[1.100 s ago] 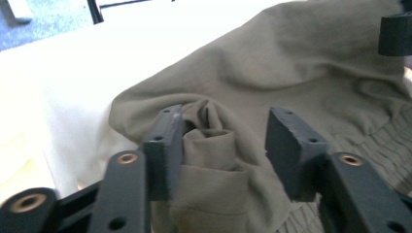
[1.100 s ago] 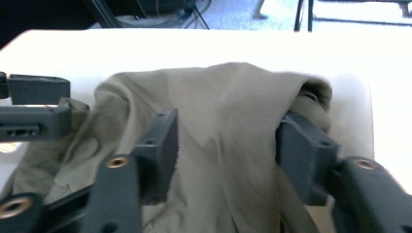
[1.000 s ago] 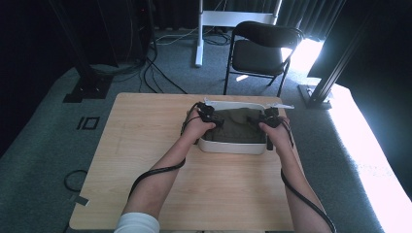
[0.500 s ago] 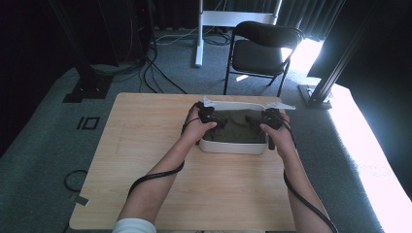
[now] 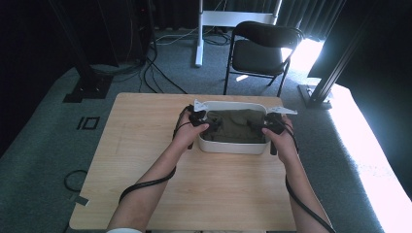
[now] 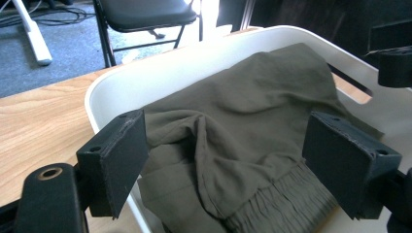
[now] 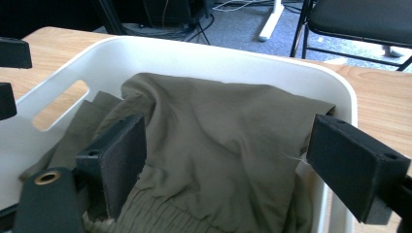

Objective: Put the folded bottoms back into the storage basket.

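An olive-green garment (image 5: pixel 234 125), trousers or shorts judging by the gathered waistband, lies crumpled inside a white plastic basket (image 5: pixel 233 146) on the wooden table (image 5: pixel 145 145). The person works at it from both ends, the left gripper (image 5: pixel 200 119) at one short side, the right gripper (image 5: pixel 272 124) at the other.

In the left gripper view, the left gripper (image 6: pixel 226 160) has its jaws spread wide, one over the basket's rim (image 6: pixel 104 97) and the other out over the cloth, with a raised fold (image 6: pixel 204 131) and the elastic waistband (image 6: pixel 272 204) lying between and just ahead of them. In the right gripper view, the right gripper (image 7: pixel 223 160) is spread the same way: a smooth hump of fabric (image 7: pixel 214 126) sits between the jaws, and the outer jaw hangs close to the basket's rim (image 7: pixel 347 97).

To do this grasp well, I'd say each tool should drop a little further so the pads straddle a thick fold, not a single skin of cloth. The waistband in front of the left jaws looks the firmest bite. The right one wants to shift inward, away from the rim beside its outer jaw, or it may pinch plastic along with fabric. Closing both together should let the garment come up evenly.
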Tool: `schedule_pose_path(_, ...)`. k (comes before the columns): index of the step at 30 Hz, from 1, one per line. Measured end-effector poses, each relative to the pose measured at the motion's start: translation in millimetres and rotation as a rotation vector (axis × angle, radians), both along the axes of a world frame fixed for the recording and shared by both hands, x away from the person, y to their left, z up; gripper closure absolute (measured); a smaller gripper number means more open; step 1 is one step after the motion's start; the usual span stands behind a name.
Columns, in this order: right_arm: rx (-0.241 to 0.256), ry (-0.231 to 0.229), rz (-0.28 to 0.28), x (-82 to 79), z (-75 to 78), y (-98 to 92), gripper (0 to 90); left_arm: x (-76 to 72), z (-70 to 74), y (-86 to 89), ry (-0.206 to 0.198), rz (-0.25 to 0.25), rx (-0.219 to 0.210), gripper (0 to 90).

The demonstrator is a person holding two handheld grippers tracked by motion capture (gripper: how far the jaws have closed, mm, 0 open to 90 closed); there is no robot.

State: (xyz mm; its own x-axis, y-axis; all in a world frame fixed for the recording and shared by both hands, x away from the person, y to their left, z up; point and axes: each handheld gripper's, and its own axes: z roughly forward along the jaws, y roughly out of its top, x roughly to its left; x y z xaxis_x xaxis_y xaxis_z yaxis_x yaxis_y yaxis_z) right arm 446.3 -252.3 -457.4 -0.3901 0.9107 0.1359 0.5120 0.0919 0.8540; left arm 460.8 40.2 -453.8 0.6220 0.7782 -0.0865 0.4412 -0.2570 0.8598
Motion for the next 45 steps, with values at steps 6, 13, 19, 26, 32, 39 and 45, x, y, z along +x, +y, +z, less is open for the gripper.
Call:
schedule_pose_path(6,-0.017,-0.024,0.004,-9.2,-1.8,2.3,14.3,-10.5,2.2,5.4,0.0,-0.005,0.0,18.1)
schedule_pose_path(13,-0.03,-0.037,0.009,-18.7,-3.3,-0.6,13.9,-22.7,1.5,10.7,-0.001,-0.006,-0.003,18.1)
schedule_pose_path(19,-0.039,-0.057,0.008,-30.9,-3.6,-5.7,12.3,-34.4,-1.3,14.0,0.005,-0.026,0.009,18.1)
schedule_pose_path(26,-0.051,-0.075,0.004,-48.2,-6.0,-12.5,12.1,-46.2,-5.3,21.6,0.001,-0.025,0.018,18.1)
schedule_pose_path(32,-0.059,-0.08,0.005,-63.7,-12.5,-15.7,11.7,-58.9,-7.9,32.1,0.004,-0.009,0.022,18.1)
schedule_pose_path(39,-0.055,-0.088,0.005,-80.8,-20.7,-16.7,11.8,-69.8,-15.4,41.8,0.013,-0.01,0.021,18.1)
schedule_pose_path(45,-0.047,-0.091,0.015,-94.5,-26.5,-19.5,11.7,-78.2,-27.6,50.7,0.036,-0.008,0.029,18.1)
